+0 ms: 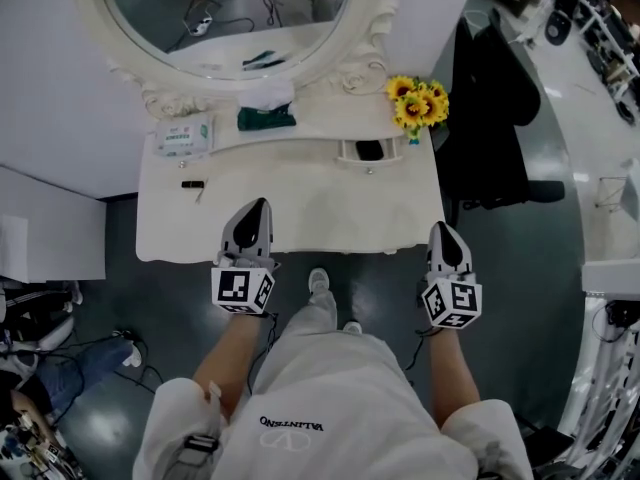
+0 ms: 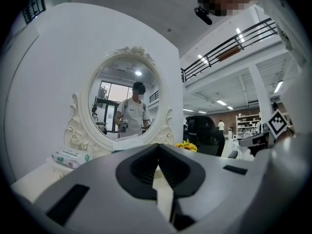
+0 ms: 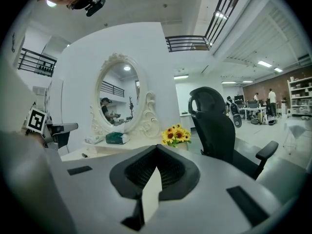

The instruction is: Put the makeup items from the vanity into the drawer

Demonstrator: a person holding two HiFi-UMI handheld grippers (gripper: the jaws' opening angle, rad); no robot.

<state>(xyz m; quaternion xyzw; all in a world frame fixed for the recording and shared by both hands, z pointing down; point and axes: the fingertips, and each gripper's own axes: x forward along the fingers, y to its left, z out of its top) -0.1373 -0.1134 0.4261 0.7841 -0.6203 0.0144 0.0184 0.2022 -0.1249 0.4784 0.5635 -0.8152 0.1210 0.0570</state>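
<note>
Both grippers were empty: the left gripper (image 1: pixel 258 208) and right gripper (image 1: pixel 443 231) had their jaws shut together on nothing, held at the near edge of the vanity (image 1: pixel 300 223). A small dark makeup stick (image 1: pixel 193 184) lay on the top toward the left, well apart from the open small drawer (image 1: pixel 350 158). It looked light, rigid and apt to roll. Best pinched across its middle, jaws opened first.

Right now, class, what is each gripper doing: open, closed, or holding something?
Left gripper: jaws closed, holding nothing.
Right gripper: jaws closed, holding nothing.
</note>
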